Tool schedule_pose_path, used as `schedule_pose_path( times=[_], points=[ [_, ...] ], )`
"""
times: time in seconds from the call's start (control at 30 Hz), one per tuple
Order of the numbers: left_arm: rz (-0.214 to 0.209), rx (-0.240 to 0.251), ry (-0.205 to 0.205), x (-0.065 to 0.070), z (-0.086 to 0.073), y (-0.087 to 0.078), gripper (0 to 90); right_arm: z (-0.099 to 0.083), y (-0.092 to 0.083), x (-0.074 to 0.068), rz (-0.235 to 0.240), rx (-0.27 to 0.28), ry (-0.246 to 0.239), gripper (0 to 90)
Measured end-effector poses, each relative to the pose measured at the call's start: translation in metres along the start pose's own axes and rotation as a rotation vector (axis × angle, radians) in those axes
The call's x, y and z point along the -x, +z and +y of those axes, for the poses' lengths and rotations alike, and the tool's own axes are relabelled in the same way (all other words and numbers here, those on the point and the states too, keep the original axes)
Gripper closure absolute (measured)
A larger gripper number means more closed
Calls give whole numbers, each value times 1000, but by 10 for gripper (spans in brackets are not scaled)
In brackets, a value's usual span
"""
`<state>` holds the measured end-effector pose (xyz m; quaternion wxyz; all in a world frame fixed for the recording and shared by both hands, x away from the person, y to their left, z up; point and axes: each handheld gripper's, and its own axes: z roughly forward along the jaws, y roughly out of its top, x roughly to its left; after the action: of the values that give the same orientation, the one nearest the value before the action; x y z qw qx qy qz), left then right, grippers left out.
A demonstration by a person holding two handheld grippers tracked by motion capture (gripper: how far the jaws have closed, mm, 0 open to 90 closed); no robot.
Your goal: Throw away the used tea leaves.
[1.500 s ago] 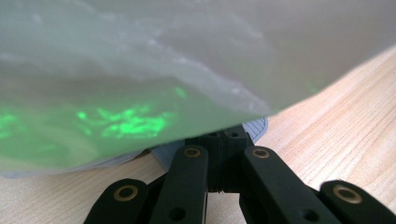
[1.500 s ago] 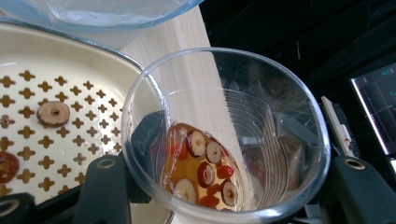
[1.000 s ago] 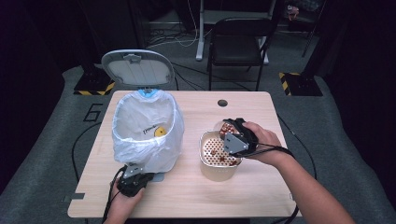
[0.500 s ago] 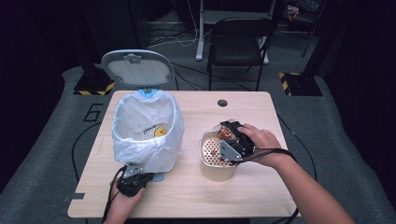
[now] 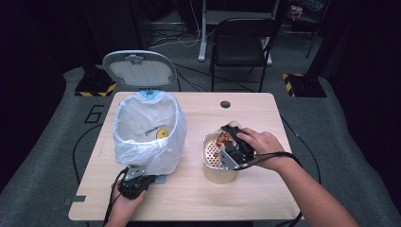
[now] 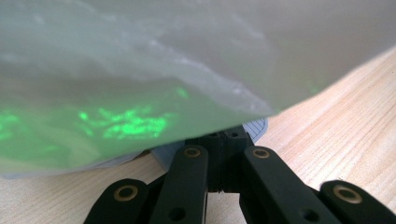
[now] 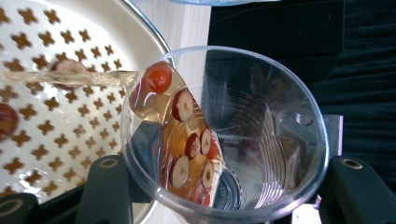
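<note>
- Table [image 5: 265,198] bears a lined bin [image 5: 149,130] at its left.
- Perforated strainer bowl [image 5: 213,163] sits beside it.
- Right gripper [image 7: 210,186] clamps a clear cup [image 7: 280,140], tipped over the strainer (red fruit slices [image 7: 182,105] spilling out).
- Left gripper [image 5: 135,182], jaws shut, rests at the bin's base.

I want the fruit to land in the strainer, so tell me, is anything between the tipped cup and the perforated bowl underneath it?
Nothing visible. The right gripper holds the clear cup tipped straight over the perforated strainer, and liquid already streams from its lip onto the holes. The bin bag stands apart, to the side.
</note>
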<state>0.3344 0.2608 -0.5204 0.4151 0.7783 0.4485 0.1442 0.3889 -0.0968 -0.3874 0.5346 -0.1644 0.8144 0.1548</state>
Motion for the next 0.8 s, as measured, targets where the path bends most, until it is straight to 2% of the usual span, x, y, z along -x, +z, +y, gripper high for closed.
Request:
schedule_pose_path(
  times=[0.2,0.23,0.3,0.4,0.53,0.6,0.8],
  points=[
    [-3,2,0,0,0,0,900,1,1,0,-12,-23,-36,407],
    [-3,2,0,0,0,0,900,0,1,-2,-19,-33,-24,407],
    [-3,2,0,0,0,0,900,1,2,-1,-19,-39,-74,408],
    [-3,2,1,0,0,0,900,0,3,-2,-19,-42,-84,408],
    [-4,2,0,0,0,0,900,0,4,-4,-23,-57,-114,408],
    [-3,2,0,0,0,0,900,0,4,-6,-30,-65,-143,408],
    [-4,1,1,0,0,0,900,0,4,-6,-36,-77,-174,410]
  ],
)
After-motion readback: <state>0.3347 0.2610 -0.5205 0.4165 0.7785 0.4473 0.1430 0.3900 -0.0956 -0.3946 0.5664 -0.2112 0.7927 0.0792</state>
